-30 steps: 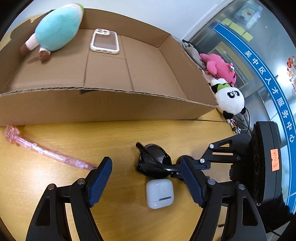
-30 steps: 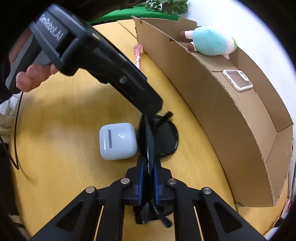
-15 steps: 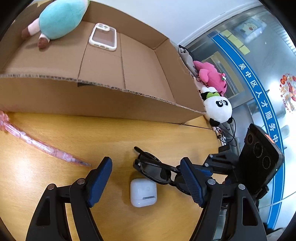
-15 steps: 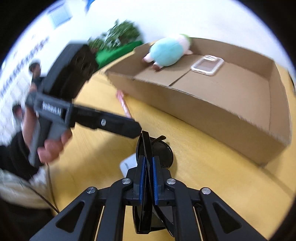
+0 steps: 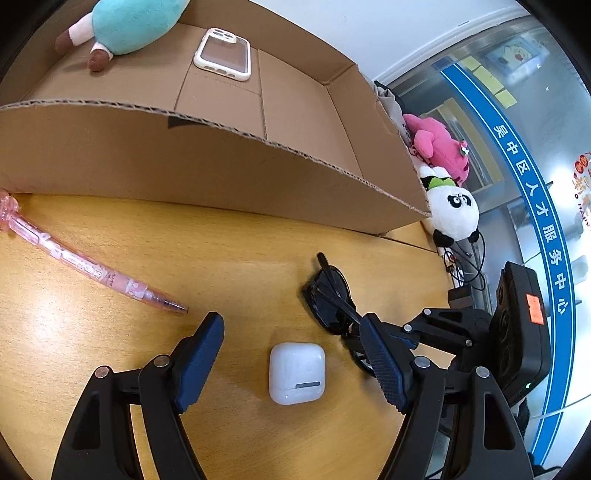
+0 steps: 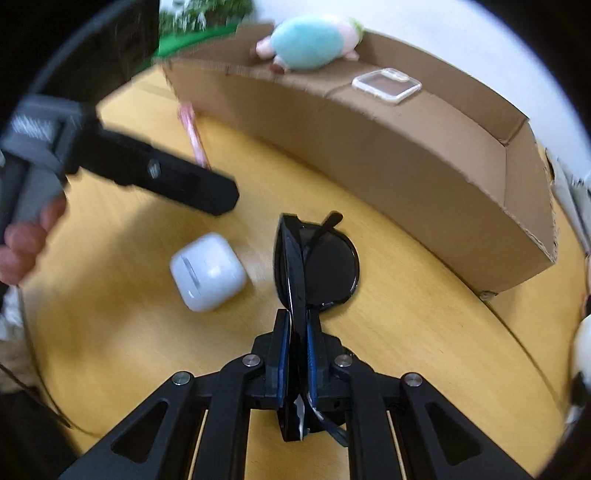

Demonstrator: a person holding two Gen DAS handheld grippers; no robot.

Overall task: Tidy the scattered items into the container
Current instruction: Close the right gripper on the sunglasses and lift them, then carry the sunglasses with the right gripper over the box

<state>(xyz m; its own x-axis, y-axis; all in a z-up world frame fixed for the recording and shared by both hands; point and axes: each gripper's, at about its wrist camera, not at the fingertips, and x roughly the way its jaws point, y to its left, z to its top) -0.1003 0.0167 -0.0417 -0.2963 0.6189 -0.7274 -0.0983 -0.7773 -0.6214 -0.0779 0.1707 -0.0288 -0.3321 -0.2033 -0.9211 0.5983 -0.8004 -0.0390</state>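
Black folded sunglasses (image 6: 314,266) are pinched tight in the right hand-held gripper (image 6: 295,354), jaws closed on the frame, so I'd say the step in hand is carrying them to the box. They look just off the table (image 5: 240,251), though I can't tell if a lens edge is touching the wood.

Left hand-held gripper (image 5: 291,360) sits wide apart, nothing in it, with the white earbud case (image 5: 297,373) lying between its fingers. That looks like the next pickup.

Next move as I see it: lift the sunglasses high enough to clear the near wall of the cardboard box (image 5: 221,162), carry them over and let go inside. That wall is the main thing in the way, plus the two grippers are near each other, so they could bump.

Further out, a pink pen (image 5: 88,269) lies toward the left edge of the table, its top end touching the box wall. Inside the box there's already a teal plush (image 5: 133,22) and a clear phone case (image 5: 223,53). Past the box's right end, at the table's far right corner, a panda plush (image 5: 452,212) and a pink plush (image 5: 439,147) sit out of the working area.
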